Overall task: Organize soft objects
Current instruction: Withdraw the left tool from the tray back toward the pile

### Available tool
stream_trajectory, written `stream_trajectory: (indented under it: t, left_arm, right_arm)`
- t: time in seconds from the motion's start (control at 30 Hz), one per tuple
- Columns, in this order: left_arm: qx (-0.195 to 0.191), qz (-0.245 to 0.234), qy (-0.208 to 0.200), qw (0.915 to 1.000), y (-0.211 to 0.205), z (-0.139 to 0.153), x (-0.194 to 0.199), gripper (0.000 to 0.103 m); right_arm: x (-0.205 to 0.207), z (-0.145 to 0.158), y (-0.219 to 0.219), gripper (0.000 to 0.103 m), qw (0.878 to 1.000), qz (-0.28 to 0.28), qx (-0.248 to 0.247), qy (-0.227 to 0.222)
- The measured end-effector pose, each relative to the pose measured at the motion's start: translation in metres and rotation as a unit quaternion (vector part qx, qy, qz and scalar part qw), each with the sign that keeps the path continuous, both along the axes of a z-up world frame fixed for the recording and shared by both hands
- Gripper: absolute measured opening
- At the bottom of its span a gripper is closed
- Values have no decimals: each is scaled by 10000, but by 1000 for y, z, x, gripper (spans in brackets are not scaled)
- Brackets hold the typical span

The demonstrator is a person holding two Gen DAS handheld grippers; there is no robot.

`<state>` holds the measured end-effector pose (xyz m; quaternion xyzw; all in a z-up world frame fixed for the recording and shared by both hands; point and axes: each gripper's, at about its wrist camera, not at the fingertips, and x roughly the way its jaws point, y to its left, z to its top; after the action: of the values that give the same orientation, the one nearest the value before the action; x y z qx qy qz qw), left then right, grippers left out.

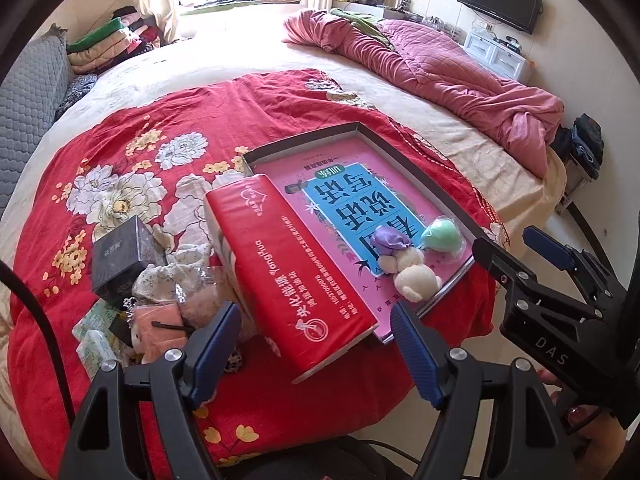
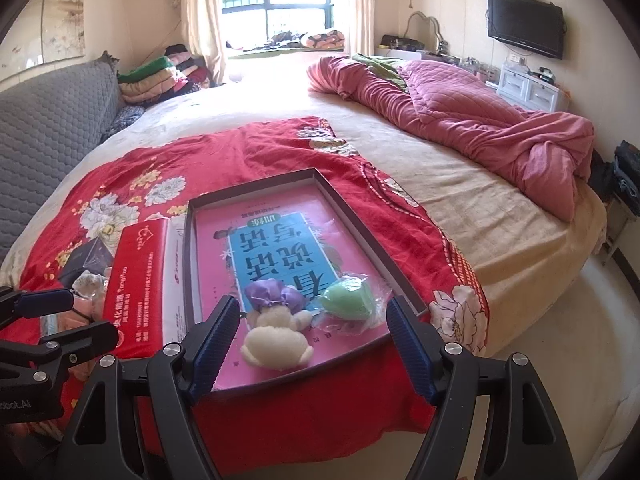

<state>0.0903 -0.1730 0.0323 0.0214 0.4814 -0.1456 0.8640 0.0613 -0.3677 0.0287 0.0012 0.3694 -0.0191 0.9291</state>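
Note:
A shallow grey tray (image 1: 360,128) (image 2: 256,184) lies on the red floral blanket (image 1: 132,152) with a pink book in it. At the tray's near end sit a purple pouch (image 1: 390,240) (image 2: 272,296), a white plush (image 1: 414,276) (image 2: 276,340) and a green soft piece in clear wrap (image 1: 442,234) (image 2: 350,300). A red tissue pack (image 1: 292,264) (image 2: 136,272) leans on the tray's left rim. My left gripper (image 1: 315,309) hangs open above the pack's near end, its pads not touching it. My right gripper (image 2: 312,303) is open over the plush, holding nothing.
Left of the pack lies a heap: a black box (image 1: 124,260), floral cloth (image 1: 176,276), a pink item (image 1: 160,320) and wipe packs (image 1: 94,344). A pink quilt (image 1: 460,76) is bunched at the far right. A grey headboard (image 1: 28,92) stands left; the bed edge drops off on the right.

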Motion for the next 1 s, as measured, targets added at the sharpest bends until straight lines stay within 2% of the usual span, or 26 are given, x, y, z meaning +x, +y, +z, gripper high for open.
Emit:
stream_trajectory:
  t: [0.47, 1.0]
  left_arm:
    - [-164, 550, -80, 9983, 73, 16, -14, 76]
    - [-204, 1564, -28, 9875, 186, 17, -28, 76]
  right_arm:
    - [-9, 28, 54, 77, 9983, 517, -117, -232]
    - [-20, 40, 131, 77, 9912, 1296, 42, -257]
